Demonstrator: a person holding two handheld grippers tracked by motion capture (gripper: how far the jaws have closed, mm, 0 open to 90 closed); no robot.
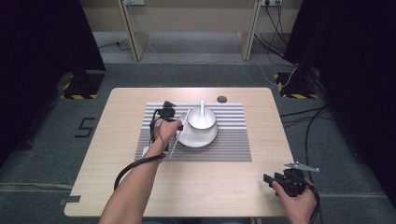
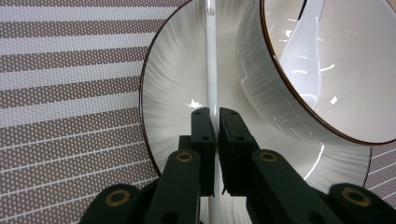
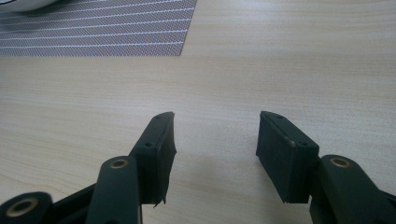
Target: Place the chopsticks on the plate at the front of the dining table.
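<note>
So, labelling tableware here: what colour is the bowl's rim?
Thin brown rim on the white bowl, clearest in the left gripper view.

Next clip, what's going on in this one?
A person works at a wooden table with a tool in each hand. The left tool is shut on white chopsticks, held over the plate beside the bowl. The bowl has a white spoon in it and sits on the plate, on a striped placemat. The right tool is open above bare wood near the table's front edge.
</note>
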